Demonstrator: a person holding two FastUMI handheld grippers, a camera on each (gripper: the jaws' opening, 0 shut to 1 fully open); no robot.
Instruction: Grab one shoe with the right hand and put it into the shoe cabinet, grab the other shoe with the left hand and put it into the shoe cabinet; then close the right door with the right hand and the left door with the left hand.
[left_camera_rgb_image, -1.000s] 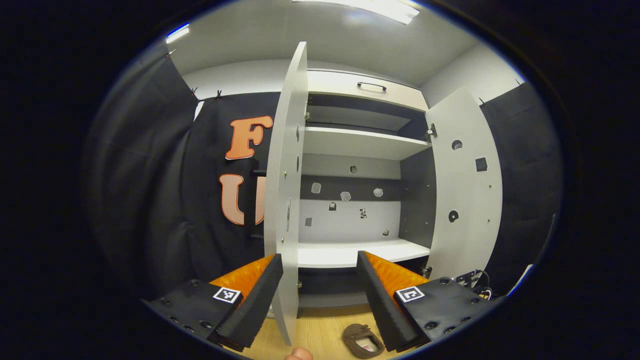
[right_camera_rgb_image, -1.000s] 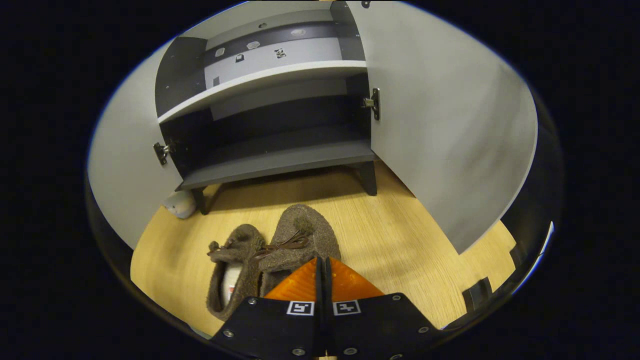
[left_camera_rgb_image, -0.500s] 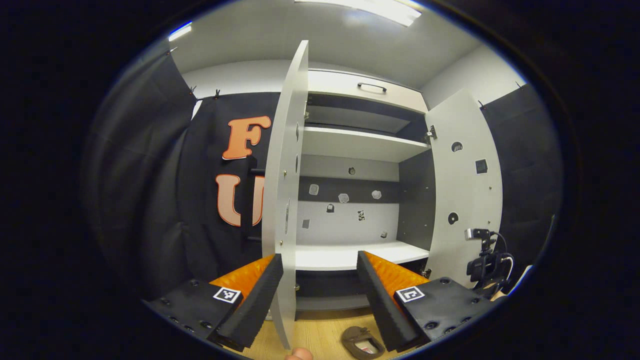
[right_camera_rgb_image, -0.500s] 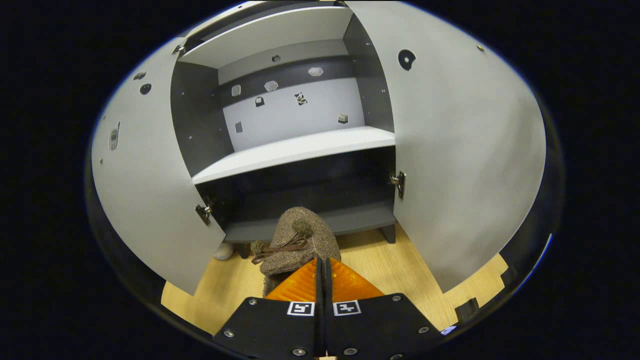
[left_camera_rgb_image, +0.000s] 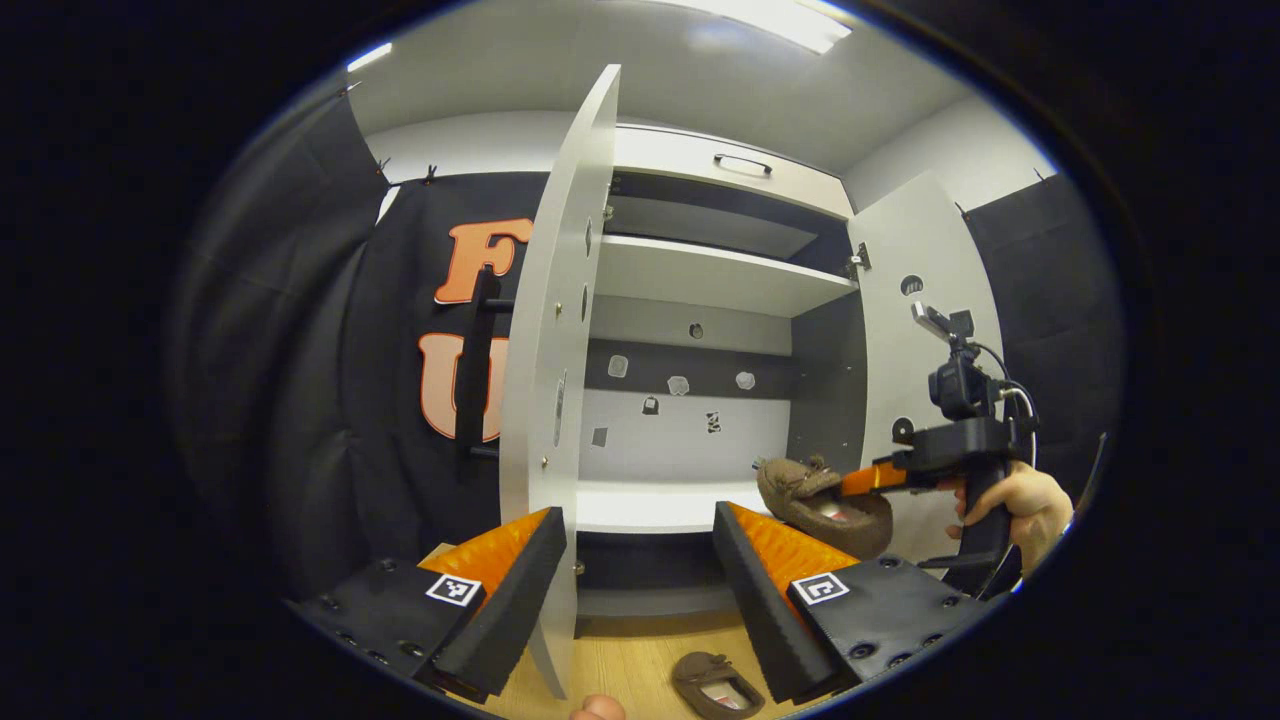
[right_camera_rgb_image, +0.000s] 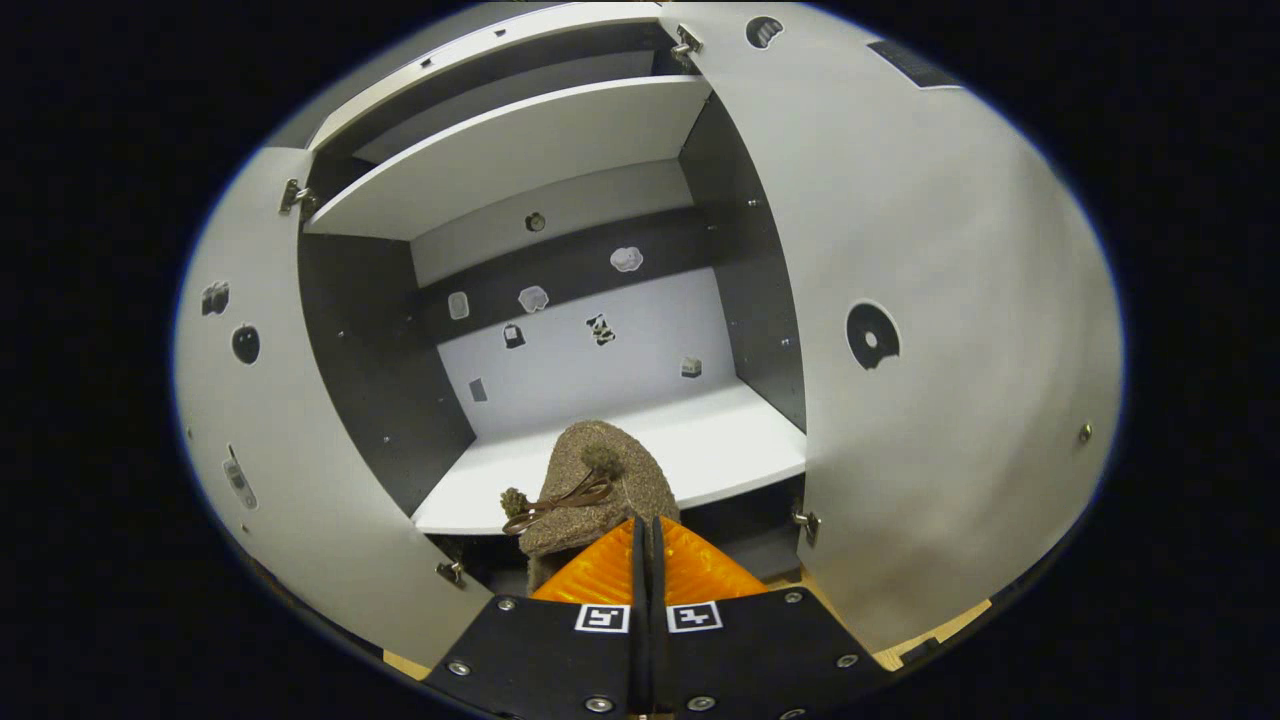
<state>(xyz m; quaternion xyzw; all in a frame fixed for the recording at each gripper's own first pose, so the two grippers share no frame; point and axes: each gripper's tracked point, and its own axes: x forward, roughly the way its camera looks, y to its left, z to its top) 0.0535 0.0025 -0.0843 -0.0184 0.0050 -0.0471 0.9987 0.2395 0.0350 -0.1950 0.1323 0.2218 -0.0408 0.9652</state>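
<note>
step: shelving shoe 1 | right gripper (right_camera_rgb_image: 645, 540) pinched tight on shoe (right_camera_rgb_image: 590, 490), toe pointing at white shelf (right_camera_rgb_image: 720, 450) just ahead | left gripper (left_camera_rgb_image: 640, 560) spread wide, holding nothing | shoe 2 (left_camera_rgb_image: 715, 685) on floor (left_camera_rgb_image: 620, 670), below left gripper

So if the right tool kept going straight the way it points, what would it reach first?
Probably the white middle shelf of the shoe cabinet: the right tool, shut on the brown slipper, points into that open compartment, and nothing seems to lie between. Depth is hard to judge.
</note>
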